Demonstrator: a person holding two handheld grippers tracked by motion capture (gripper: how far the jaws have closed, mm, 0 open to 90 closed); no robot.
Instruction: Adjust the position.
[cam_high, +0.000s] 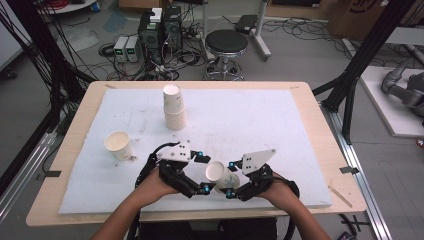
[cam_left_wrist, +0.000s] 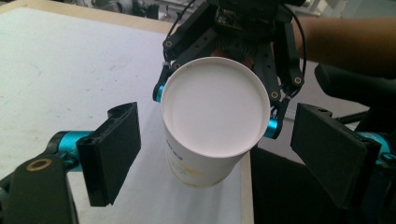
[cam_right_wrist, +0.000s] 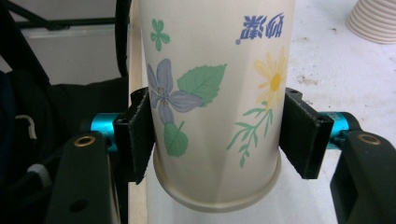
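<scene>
Currently: right gripper (cam_high: 231, 191) clamps flowered paper cup (cam_high: 220, 174) near table's (cam_high: 310, 100) near edge | left gripper (cam_high: 202, 172) jaws stand wide, clear of cup | keep squeeze light, carry level toward far cup stack (cam_high: 173, 108).

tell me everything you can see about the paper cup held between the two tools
The paper cup looks like white paper printed with flowers, green leaves and blue characters, its inside plain white and empty. It lies tilted off the foam mat, mouth toward the left tool, whose open jaws stand clear of its rim. The right tool clamps its wall near the base, one pad on each side.
</scene>
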